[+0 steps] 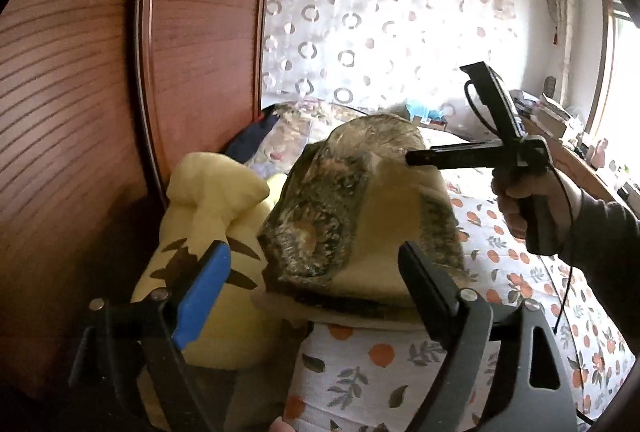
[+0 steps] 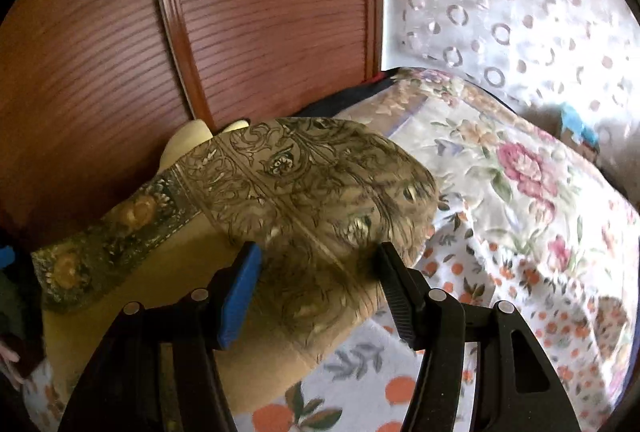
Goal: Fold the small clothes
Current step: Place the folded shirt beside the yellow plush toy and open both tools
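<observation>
The yellow plush toy [image 1: 208, 232] sits far left, w/ the wooden headboard [image 1: 192, 32] behind it. Just right of it, on the bed sheet [image 1: 360, 372] w/ orange fruit prints, is the small cloth [image 1: 352, 224]: tan w/ a dark leafy pattern & a dark band w/ gold flowers. It looks bunched and puffed up, not flat yet. In the left wrist view the left gripper [image 1: 316, 280] has its jaws wide apart. The cloth's near edge sits in the gap, but the blue pad [image 1: 202, 296] and the black finger do not press on it, so it holds nothing. Further right, the right gripper [image 1: 440, 112] is held by a hand [image 1: 528, 200] in a dark sleeve. It hangs at the cloth's far right top corner, jaws spread, one finger tip over the cloth; can't tell if it touches. In the right wrist view the right gripper [image 2: 320, 264] has its jaws about half apart, w/ the cloth's [image 2: 304, 184] puffy edge in between; looks like no real pinch. The cloth's long way runs from the left claw's side across to the right claw's side, w/ the dark band [image 2: 112, 240] on the left part. I think each claw is nearest its own end. The flowery quilt [image 2: 512, 168] is piled far right.
</observation>
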The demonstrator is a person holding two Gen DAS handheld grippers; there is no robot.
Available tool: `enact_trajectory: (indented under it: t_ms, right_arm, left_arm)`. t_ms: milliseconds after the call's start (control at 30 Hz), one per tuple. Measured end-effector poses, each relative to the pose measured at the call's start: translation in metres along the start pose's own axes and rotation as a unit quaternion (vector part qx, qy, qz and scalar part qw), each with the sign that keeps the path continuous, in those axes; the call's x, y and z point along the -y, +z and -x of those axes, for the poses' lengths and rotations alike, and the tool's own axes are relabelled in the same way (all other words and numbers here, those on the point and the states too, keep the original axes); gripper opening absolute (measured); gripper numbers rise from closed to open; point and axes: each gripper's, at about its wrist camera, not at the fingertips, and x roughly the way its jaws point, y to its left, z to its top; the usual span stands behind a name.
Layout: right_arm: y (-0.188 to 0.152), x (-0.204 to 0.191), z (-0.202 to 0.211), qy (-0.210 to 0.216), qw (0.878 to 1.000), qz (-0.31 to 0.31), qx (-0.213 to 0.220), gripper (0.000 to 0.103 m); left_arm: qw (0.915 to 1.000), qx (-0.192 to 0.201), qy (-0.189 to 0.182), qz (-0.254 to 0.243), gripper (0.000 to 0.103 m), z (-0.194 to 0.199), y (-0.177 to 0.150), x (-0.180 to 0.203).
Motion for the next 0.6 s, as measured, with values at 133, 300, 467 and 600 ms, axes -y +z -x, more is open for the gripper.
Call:
enact_trajectory:
  t_ms: [133, 300, 467, 600]
  right_arm:
    - [-0.029, -0.02, 0.048, -0.01, 1.0, 0.011, 0.028, 0.062]
    - [-0.071, -0.038, 0.104, -0.025, 0.998, 0.0, 0.057, 0.062]
    - [-0.121, -0.054, 0.156, -0.055, 0.995, -0.023, 0.082, 0.08]
    - [-0.157, -0.07, 0.193, -0.085, 0.991, -0.042, 0.098, 0.086]
  left_arm:
    - [0.9998, 0.0, 0.002, -0.017, 0.086, 0.007, 0.001, 0.016]
    - [0.9993, 0.008, -0.009, -0.037, 0.086, 0.019, 0.0, 0.04]
    - [0.9979, 0.013, -0.036, -0.053, 0.086, 0.036, -0.007, 0.069]
    - [0.9963, 0.013, -0.053, -0.066, 0.086, 0.047, -0.013, 0.094]
